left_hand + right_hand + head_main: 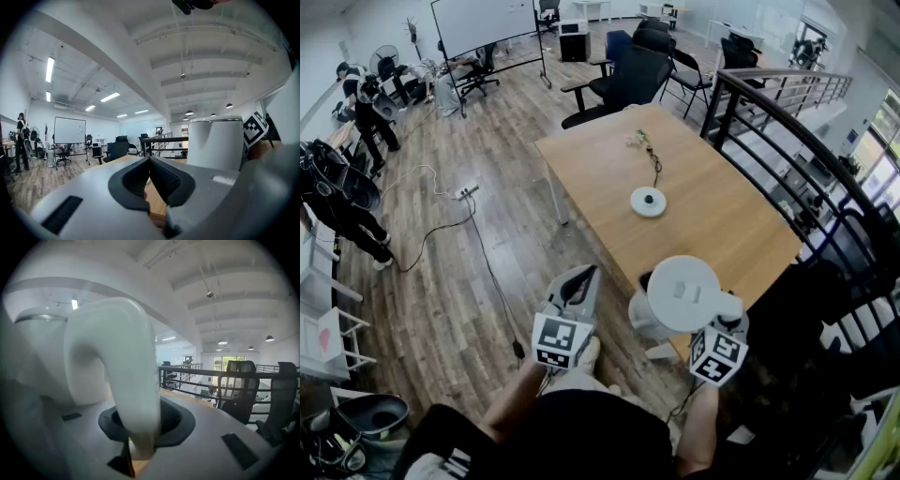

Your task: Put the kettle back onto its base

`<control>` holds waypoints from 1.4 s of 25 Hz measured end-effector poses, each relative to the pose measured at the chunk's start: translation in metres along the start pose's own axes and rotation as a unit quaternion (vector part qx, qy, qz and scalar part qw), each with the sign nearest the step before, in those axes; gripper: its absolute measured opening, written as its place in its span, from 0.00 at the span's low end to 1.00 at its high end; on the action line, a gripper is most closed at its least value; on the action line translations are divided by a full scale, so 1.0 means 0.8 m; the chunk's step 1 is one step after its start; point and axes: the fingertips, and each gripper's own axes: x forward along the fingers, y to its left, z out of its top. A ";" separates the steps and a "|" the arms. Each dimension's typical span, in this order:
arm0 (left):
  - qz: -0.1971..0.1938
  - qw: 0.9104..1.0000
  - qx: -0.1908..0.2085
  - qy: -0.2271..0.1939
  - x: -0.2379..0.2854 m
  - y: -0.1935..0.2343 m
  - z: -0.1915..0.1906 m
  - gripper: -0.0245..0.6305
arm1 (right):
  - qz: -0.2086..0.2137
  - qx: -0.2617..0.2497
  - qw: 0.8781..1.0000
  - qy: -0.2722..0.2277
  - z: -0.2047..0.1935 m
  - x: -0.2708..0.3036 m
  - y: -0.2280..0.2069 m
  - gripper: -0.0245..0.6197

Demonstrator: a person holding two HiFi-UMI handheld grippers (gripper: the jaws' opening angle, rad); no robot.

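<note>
Transport step: my right tongs (143,425) pinch the kettle (680,292) by its handle; my left tongs (150,180) are pressed together, empty. Next I carry it to the base (648,202), eleven o'clock.

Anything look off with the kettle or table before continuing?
Nothing spilled or damaged. The kettle hangs by its handle in the right gripper at the near edge of the table, off its base, which sits mid-table with its cord trailing away.
</note>
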 end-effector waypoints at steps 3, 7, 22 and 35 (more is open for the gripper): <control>-0.001 1.000 0.000 0.001 0.003 0.002 0.000 0.04 | 0.005 0.008 1.000 0.007 0.000 0.003 0.003 0.17; -0.002 1.000 -0.002 0.002 0.008 0.009 -0.002 0.04 | 0.007 0.009 1.000 0.011 -0.002 0.010 0.007 0.17; -0.019 1.000 -0.003 0.005 0.076 0.061 -0.003 0.04 | -0.005 0.021 1.000 0.010 0.010 0.079 0.033 0.17; -0.057 0.998 0.001 0.005 0.153 0.135 0.001 0.04 | -0.042 0.026 0.999 0.014 0.030 0.151 0.073 0.17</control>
